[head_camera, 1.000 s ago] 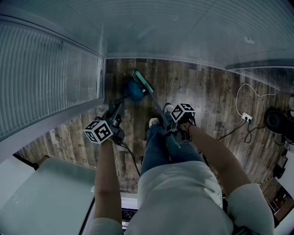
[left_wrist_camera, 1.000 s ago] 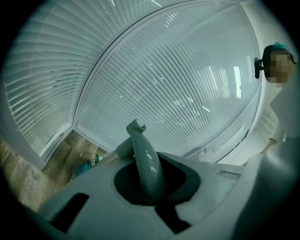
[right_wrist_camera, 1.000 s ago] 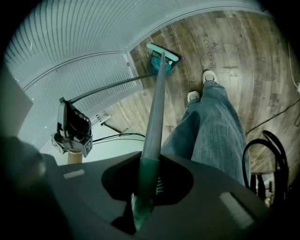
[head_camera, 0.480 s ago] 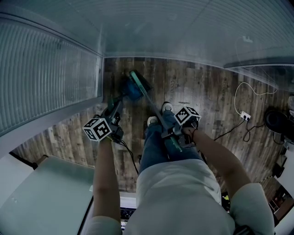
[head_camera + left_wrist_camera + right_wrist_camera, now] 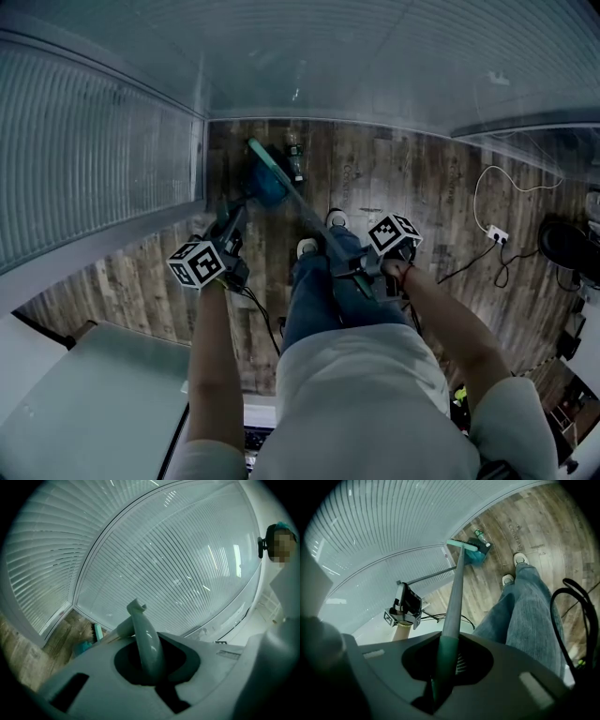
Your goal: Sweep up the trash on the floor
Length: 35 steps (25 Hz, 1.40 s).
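Right gripper (image 5: 352,269) clamps the broom handle (image 5: 454,592), left gripper (image 5: 228,225) clamps the dustpan handle (image 5: 148,644), above wood-plank floor (image 5: 403,178) (ribbed glass walls (image 5: 94,159)).

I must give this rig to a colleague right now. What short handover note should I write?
Left gripper: shut on the dustpan handle; the dustpan is down at the wooden floor.
Right gripper: shut on the broom handle; the broom head is beside the dustpan.
Trash: one bottle lies by the broom head.
Done: both tools are at the bottle.
Left: sweep it into the dustpan; it seems not inside yet.
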Available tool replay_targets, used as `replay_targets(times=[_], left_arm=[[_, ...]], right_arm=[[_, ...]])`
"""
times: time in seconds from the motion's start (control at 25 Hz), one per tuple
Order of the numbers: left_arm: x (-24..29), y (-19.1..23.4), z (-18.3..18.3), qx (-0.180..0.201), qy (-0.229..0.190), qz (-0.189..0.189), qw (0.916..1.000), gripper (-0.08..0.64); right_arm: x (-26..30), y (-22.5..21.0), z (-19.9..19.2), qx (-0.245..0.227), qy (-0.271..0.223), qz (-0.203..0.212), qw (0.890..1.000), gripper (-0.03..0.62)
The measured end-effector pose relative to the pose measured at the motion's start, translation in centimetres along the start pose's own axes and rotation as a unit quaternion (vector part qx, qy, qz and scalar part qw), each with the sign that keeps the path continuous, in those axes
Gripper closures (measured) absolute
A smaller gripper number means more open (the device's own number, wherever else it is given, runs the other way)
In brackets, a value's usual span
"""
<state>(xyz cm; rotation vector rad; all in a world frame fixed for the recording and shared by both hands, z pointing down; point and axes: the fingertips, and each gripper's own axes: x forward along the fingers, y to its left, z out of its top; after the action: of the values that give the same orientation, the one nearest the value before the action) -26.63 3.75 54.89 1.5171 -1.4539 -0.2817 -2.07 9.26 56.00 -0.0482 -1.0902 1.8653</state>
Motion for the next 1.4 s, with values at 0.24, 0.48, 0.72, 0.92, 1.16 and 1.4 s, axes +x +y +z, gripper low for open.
replay_targets(times=[0.24, 0.48, 0.72, 0.92, 1.16, 1.4], left_arm=[[0.1, 0.1, -0.9, 0.003, 0.000, 0.001, 1.0000, 0.555], [0.2, -0.4, -1.3, 0.003, 0.001, 0.003, 1.0000, 0.555], [0.4, -0.9, -1.4, 0.000, 0.002, 0.002, 1.0000, 0.555], [0.7, -0.9, -1.2, -0.003, -0.001, 0.006, 1.0000, 0.555], [0.9, -0.7, -0.8, -0.006, -0.001, 0.008, 1.0000, 0.555], [1.3, -0.8, -0.6, -0.013, -0.005, 0.012, 0.9998, 0.555]], right_arm=[[-1.6, -0.6, 1.9, -0.011, -0.040, -0.006, 0.999, 0.541], [-4.9, -1.8, 4.9, -0.004, -0.080, -0.014, 0.997, 0.541], [-8.6, -4.3, 7.2, 0.012, -0.106, -0.044, 0.993, 0.545], [-11.6, -5.9, 7.6, 0.023, -0.109, -0.063, 0.992, 0.546], [-15.5, -6.1, 5.4, 0.020, -0.109, -0.068, 0.991, 0.546], [-18.7, -7.0, 4.2, 0.017, -0.114, -0.088, 0.989, 0.546]])
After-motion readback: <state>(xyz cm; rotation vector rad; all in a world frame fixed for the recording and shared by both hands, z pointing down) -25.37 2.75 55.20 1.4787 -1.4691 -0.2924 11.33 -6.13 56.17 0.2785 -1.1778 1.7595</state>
